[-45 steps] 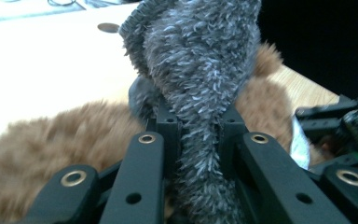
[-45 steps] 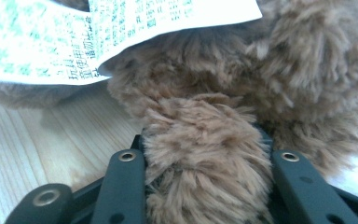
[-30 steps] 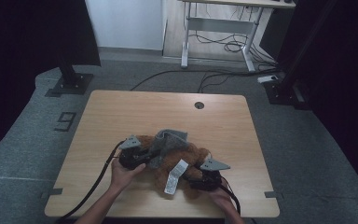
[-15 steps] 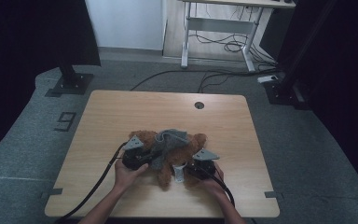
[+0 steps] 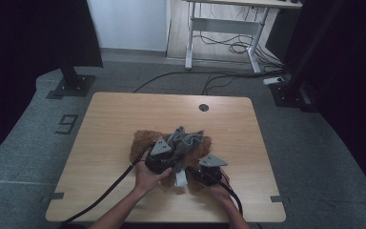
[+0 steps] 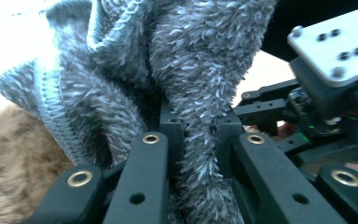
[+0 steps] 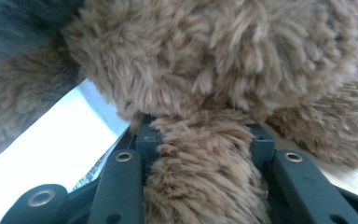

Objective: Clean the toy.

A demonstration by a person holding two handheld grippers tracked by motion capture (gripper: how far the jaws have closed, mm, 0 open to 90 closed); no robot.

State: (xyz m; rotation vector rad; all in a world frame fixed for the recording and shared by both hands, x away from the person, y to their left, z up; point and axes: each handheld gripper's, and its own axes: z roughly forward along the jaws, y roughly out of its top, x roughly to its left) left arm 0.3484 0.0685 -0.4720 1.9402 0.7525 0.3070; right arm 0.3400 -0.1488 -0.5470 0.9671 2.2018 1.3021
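Left gripper view puts the grey fleece garment (image 6: 186, 93) right in front of me, a fold of its fuzzy cloth pinched between the jaws of my left gripper (image 6: 196, 140), which is clenched tight on it. From the high view that grey fleece garment (image 5: 186, 139) lies bunched on top of the brown fleece garment (image 5: 142, 140), near the middle of the wooden table (image 5: 124, 114) and toward my edge of it. Right gripper view shows a thick roll of the brown fleece garment (image 7: 205, 177) squeezed between the jaws of my right gripper (image 7: 200, 140); those jaws have just been closing and now grasp that brown pile. Beside the brown cloth, to its left in that view, I see a white fabric label (image 7: 65, 154) with small print too blurred to read. In the high view the same white label (image 5: 180, 177) hangs just below the grey cloth, between my left gripper (image 5: 164, 157) and my right gripper (image 5: 205, 172), which sit close together over the garments.
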